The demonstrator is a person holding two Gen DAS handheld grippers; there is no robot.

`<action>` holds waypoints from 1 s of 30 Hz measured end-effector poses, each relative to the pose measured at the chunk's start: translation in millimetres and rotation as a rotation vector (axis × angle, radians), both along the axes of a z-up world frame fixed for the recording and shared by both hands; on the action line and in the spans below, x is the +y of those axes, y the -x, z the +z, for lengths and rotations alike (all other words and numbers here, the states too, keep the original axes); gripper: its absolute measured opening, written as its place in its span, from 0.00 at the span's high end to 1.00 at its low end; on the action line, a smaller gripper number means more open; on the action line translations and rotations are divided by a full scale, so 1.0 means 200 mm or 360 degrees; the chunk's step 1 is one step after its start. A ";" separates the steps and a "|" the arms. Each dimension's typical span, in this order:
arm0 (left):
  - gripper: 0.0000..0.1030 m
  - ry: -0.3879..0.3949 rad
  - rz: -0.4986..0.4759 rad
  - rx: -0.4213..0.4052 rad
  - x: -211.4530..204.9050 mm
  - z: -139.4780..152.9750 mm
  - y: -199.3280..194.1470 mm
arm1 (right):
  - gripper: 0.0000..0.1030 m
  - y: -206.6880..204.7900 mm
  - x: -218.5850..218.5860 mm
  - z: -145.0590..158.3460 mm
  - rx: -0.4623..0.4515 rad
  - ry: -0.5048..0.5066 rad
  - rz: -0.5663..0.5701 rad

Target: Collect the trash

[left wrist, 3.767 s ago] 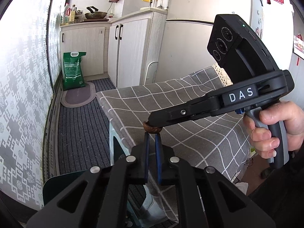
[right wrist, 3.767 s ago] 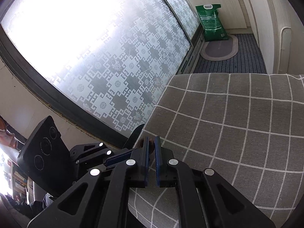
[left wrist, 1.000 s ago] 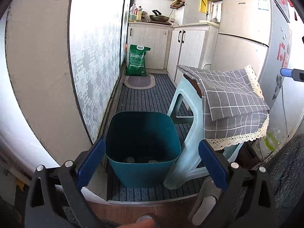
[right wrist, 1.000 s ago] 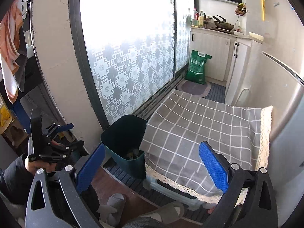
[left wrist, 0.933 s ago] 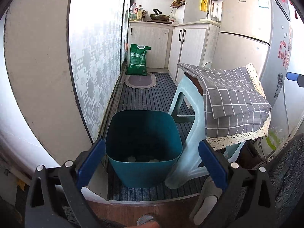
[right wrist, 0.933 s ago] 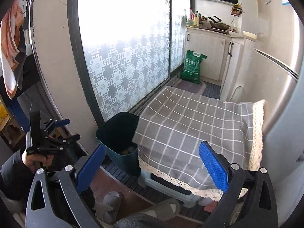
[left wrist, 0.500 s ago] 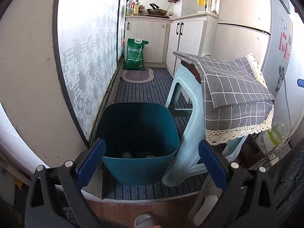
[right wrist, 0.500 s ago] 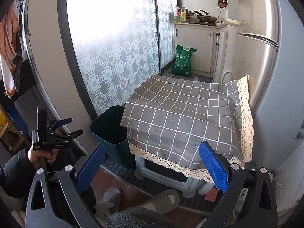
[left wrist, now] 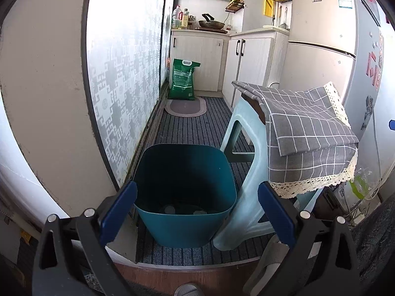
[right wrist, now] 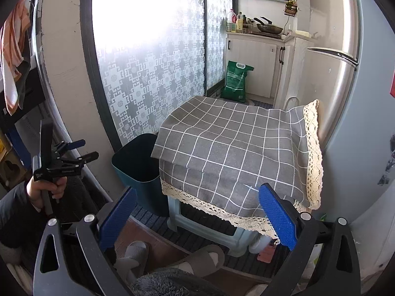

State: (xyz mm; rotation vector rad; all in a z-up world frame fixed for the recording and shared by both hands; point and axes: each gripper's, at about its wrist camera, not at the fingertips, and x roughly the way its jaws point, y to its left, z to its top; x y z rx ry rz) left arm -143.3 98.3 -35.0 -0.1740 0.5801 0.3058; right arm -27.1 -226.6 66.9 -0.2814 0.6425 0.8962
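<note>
Standing on striped floor matting, tight against the pale blue stool: dark teal bin, its right wall touching a stool leg, its left rim close to the frosted patterned window. Lying at the bin's bottom: a few small pale bits of trash, too dim to identify. Draped over the stool above the bin's right side: grey checked cloth with lace trim, top bare, one corner overhanging the bin's rim.

Beyond the bin: open strip of matting running to a small oval rug and a green sack against the white cupboards. Right of the bin, past the stool: fridge, close to the cloth's lace edge, bearing a small label up top and red decorations on its side, none legible. Print on the sack too small to read.

Left gripper spread fully wide, blue pads framing the bin's near rim, holding nothing. Right gripper likewise spread wide and empty, aimed at the stool from above and right of the bin. Near the bin, on wooden flooring: grey slippers.
</note>
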 end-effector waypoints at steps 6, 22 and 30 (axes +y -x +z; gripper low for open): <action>0.03 -0.0003 0.0005 -0.0026 0.01 0.06 0.00 | 0.03 -0.01 -0.06 -0.02 -0.0005 -0.0031 -0.0009; 0.03 -0.0025 -0.0016 -0.0046 -0.04 0.11 -0.01 | 0.03 -0.04 -0.21 -0.09 0.0056 -0.0048 -0.0018; 0.03 -0.0024 -0.0028 -0.0042 -0.06 0.11 -0.02 | 0.03 -0.04 -0.23 -0.09 0.0063 -0.0054 -0.0025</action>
